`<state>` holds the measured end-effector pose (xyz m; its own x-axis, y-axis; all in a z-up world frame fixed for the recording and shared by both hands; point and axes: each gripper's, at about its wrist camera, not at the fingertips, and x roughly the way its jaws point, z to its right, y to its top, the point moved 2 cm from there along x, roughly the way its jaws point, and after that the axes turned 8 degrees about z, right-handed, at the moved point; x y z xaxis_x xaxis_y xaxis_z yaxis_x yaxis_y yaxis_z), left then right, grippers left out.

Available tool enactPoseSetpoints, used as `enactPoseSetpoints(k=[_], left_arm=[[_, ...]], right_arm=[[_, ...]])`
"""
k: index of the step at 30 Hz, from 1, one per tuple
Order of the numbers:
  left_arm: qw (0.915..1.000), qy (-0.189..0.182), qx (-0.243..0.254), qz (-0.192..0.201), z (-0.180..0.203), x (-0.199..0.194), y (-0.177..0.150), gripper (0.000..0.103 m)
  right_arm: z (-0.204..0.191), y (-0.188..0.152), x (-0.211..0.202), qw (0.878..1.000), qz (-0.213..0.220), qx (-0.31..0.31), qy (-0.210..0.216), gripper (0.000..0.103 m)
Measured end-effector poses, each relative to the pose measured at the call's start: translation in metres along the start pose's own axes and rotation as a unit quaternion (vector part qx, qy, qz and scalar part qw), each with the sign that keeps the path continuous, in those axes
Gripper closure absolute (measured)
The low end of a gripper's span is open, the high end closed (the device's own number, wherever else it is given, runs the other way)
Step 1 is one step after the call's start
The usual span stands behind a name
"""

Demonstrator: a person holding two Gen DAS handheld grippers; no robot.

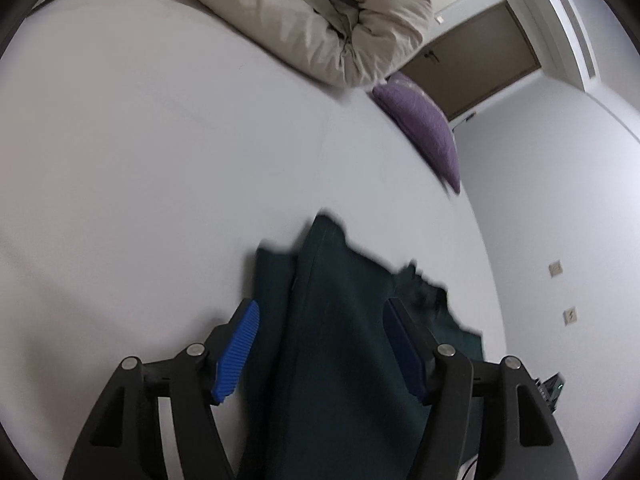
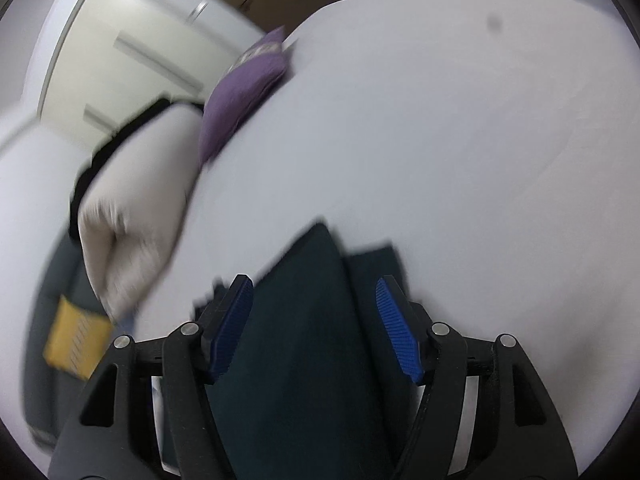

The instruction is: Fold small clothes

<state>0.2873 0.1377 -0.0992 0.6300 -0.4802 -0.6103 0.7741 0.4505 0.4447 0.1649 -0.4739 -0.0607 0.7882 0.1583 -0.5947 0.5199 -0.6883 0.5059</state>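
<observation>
both pairs of blue ribbed fingers stand released, apart from each other, with dark green cloth lying between them but not pressed by the pads. the left gripper (image 1: 320,344) hovers over the dark green garment (image 1: 340,320), its left pad (image 1: 236,352) over bare white sheet beside the cloth and its right pad (image 1: 404,348) above the fabric. the right gripper (image 2: 316,328) is likewise spread, one pad (image 2: 232,328) at the garment's (image 2: 296,340) left border, the other pad (image 2: 398,332) at its right border. the garment lies on the white bed (image 1: 160,180), near the edge closest to the cameras, with a raised fold running away from the grippers and a rumpled part trailing toward the bed's right edge in the left view. a beige duvet (image 1: 320,20) is bunched at the far side of the bed, and a purple pillow (image 1: 424,128) sits at the edge next to it. both views are blurred.
</observation>
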Motion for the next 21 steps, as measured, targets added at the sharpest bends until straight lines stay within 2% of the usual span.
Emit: enactPoseSetpoints(k=[2,6,9,12,13,14,15,18,21], left_arm=[[0.9999,0.010,0.008,-0.009,-0.006,-0.006,-0.014,0.039],[0.9991,0.018,0.013,-0.036,-0.015,-0.008,-0.039,0.053],[0.9985,0.019,0.035,-0.038,-0.009,-0.009,-0.046,0.056],[0.9970,0.025,0.059,-0.043,-0.002,-0.005,-0.046,0.056],[0.9960,0.032,0.066,-0.051,-0.002,-0.001,-0.047,0.059],[0.9953,0.038,0.069,-0.055,-0.004,0.001,-0.049,0.070],[0.9952,0.041,0.071,-0.055,-0.005,0.002,-0.050,0.074],[0.9965,0.029,0.059,-0.051,-0.010,-0.004,-0.050,0.082],[0.9960,0.033,0.068,-0.047,-0.007,-0.005,-0.051,0.087]], right_arm=[[-0.007,-0.013,-0.006,0.999,-0.012,-0.038,-0.007,0.043],[-0.016,-0.038,-0.014,0.994,-0.041,-0.101,-0.024,0.051],[-0.020,-0.049,-0.018,0.989,-0.046,-0.138,-0.041,0.052],[-0.014,-0.058,-0.026,0.989,-0.052,-0.136,-0.039,0.053],[-0.011,-0.062,-0.028,0.989,-0.058,-0.133,-0.039,0.054],[-0.008,-0.064,-0.024,0.989,-0.067,-0.128,-0.042,0.055],[-0.003,-0.069,-0.030,0.989,-0.071,-0.124,-0.045,0.060],[0.004,-0.070,-0.029,0.990,-0.072,-0.113,-0.045,0.066],[0.011,-0.068,-0.027,0.990,-0.076,-0.111,-0.045,0.078]])
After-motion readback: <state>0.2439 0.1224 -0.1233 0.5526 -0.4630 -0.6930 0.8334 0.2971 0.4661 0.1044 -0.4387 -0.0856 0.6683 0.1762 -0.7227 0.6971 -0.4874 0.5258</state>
